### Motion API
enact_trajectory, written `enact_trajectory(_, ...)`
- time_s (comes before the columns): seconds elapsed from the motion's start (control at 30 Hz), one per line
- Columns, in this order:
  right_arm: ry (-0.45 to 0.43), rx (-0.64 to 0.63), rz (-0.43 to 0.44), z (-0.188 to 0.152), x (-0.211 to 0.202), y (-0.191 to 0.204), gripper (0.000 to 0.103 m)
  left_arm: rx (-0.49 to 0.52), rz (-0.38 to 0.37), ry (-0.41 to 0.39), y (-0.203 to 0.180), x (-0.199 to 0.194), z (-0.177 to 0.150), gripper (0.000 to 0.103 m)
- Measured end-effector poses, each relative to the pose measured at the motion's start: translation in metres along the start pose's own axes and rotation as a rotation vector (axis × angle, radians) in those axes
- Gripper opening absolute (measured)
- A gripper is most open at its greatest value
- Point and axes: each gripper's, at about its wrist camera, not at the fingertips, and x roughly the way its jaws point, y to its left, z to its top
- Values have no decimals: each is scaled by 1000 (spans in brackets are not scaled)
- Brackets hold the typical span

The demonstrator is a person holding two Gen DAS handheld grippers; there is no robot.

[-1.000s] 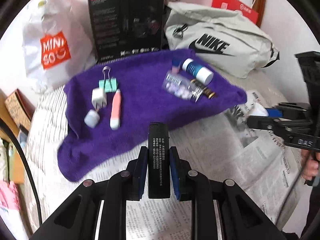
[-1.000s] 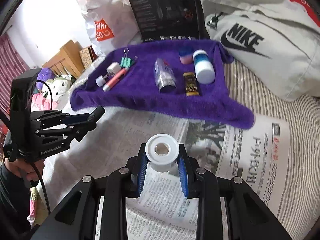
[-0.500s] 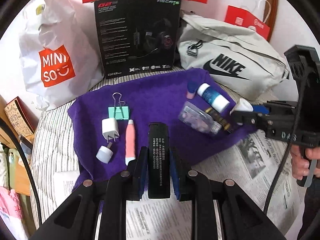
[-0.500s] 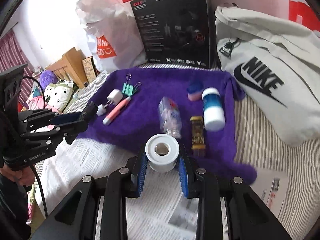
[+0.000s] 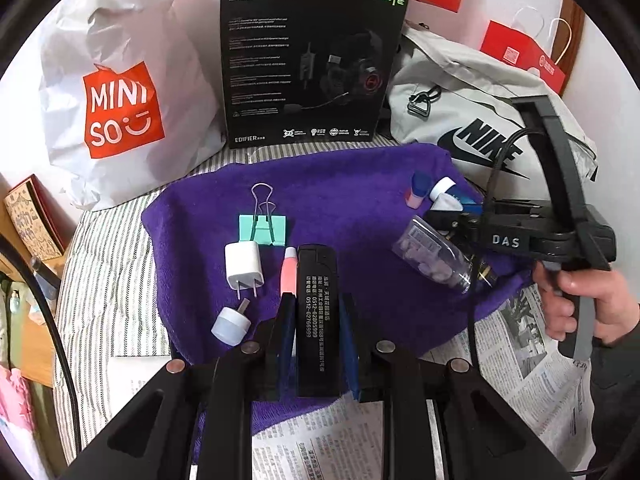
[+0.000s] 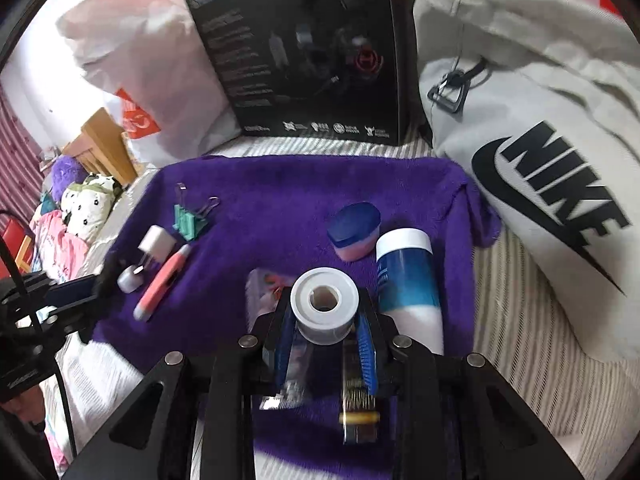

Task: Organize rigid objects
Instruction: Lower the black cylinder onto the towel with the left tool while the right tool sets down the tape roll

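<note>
Striped bed, purple towel [image 5: 344, 200] already stocked with binder clip [image 5: 263, 229], charger plug [image 5: 244, 266], bottles: we judge sorting mostly done, our left gripper [image 5: 318, 308] fingers clamping a black lighter [image 5: 318, 320], right gripper [image 6: 325, 320] fingers pinching a white tape roll [image 6: 324, 300], both over the towel, unplaced.

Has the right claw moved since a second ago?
Yes. The right claw, shut on the white tape roll, has advanced from above the newspaper to over the purple towel, toward the black headset box.

The white bag [image 5: 120, 112] reads "MINISO", the black box [image 5: 308, 64] "HECATE" and "EDIFIER", the grey bag [image 5: 480, 120] "NIKE".
</note>
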Motion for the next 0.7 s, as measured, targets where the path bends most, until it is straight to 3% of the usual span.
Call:
enact_trajectory(0.5,39,-153,-84,12,37,20,29,-8,-9,24,8,13,3,21)
enact_trajectory(0.7,59,-180,-55,11,36,19,31,-6,-9,37,7,15,3,21)
